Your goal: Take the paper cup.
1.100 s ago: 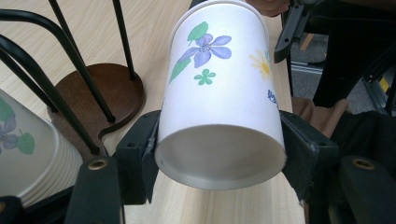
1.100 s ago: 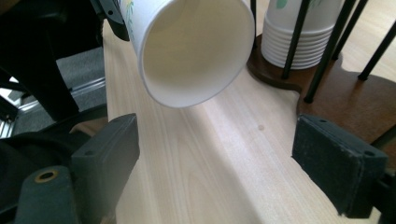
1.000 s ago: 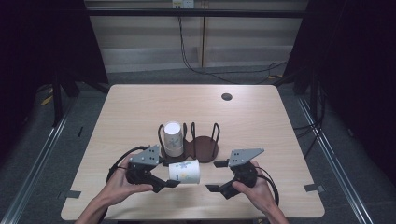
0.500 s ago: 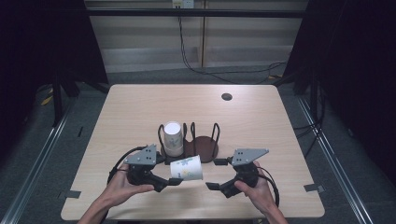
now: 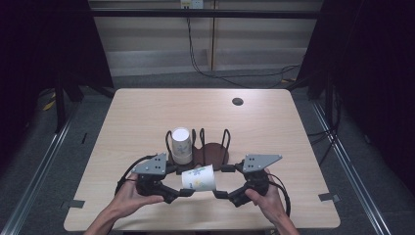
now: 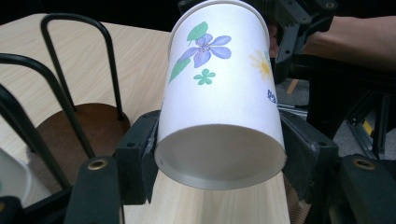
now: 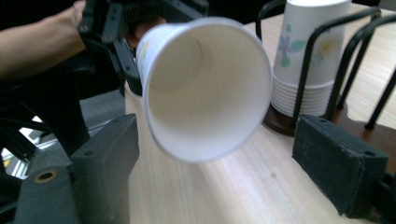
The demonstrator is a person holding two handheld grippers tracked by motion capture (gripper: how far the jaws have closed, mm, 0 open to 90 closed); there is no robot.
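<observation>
A white paper cup (image 5: pixel 198 178) with a flower print lies on its side above the table's front. My left gripper (image 5: pixel 183 191) is shut on its base end, and in the left gripper view both pads press the cup (image 6: pixel 219 93). The cup's open mouth (image 7: pixel 205 88) faces my right gripper (image 5: pixel 220 193), which is open with a jaw on each side of the rim and not touching it. Behind them, a stack of upside-down cups (image 5: pixel 180 145) stands in a black wire holder with a brown base (image 5: pixel 211 152).
The wire loops of the holder (image 6: pixel 70 60) rise close to the left of the held cup. A small dark round disc (image 5: pixel 238 101) sits in the wooden table (image 5: pixel 274 132) at the far right. Cables trail from both grippers near the front edge.
</observation>
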